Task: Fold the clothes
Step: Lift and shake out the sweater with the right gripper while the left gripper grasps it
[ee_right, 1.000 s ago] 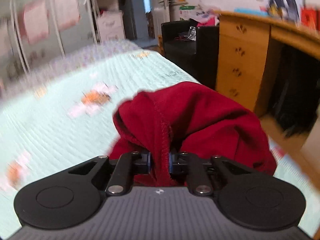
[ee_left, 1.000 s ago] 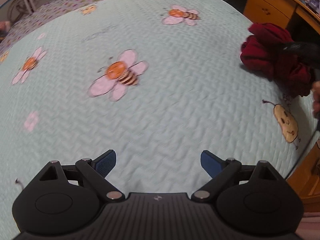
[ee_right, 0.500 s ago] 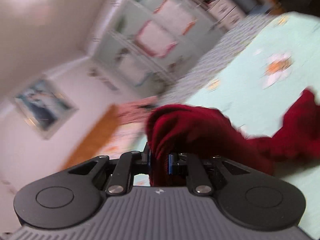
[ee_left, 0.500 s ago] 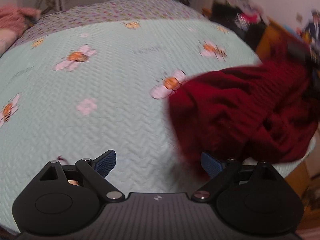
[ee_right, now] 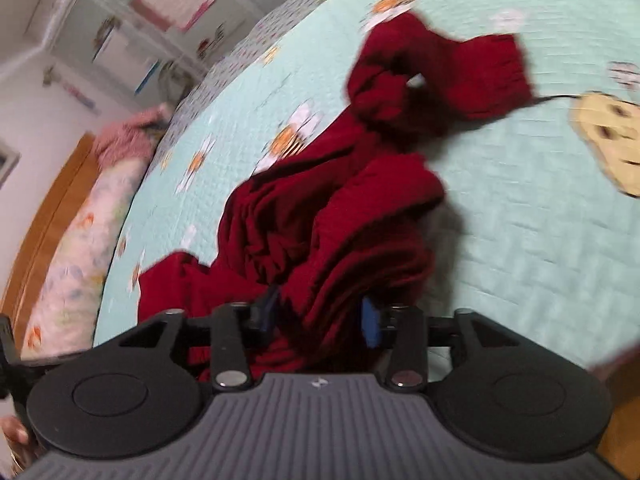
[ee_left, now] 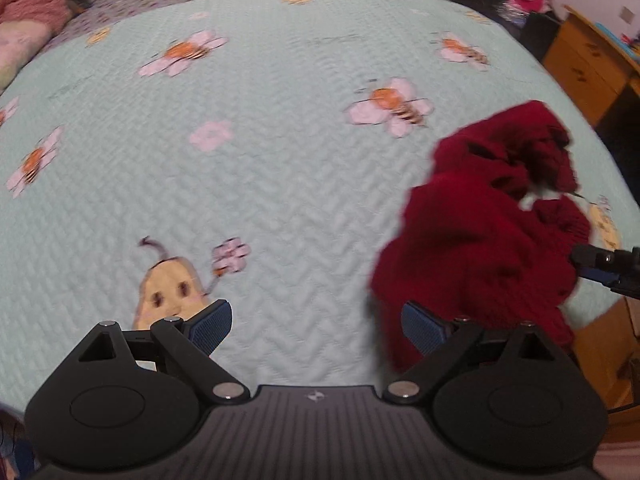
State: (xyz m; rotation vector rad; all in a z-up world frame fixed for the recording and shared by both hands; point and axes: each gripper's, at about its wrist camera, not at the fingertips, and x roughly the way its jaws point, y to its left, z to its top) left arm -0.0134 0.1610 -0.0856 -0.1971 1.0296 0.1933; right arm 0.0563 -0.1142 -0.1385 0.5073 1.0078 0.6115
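A dark red knit garment [ee_left: 484,236] lies crumpled on a pale green quilted bedspread [ee_left: 280,152] printed with bees and flowers, filling the right half of the left wrist view. The left gripper [ee_left: 316,326] hovers low over the bedspread at the bottom of the frame, its blue-padded fingers [ee_left: 212,322] spread wide and empty, the right pad just beside the garment's edge. In the right wrist view, the right gripper [ee_right: 320,316] sits at lower centre with its fingers parted, folds of red cloth bunched loosely between them. A wooden desk [ee_left: 588,64] stands at upper right.
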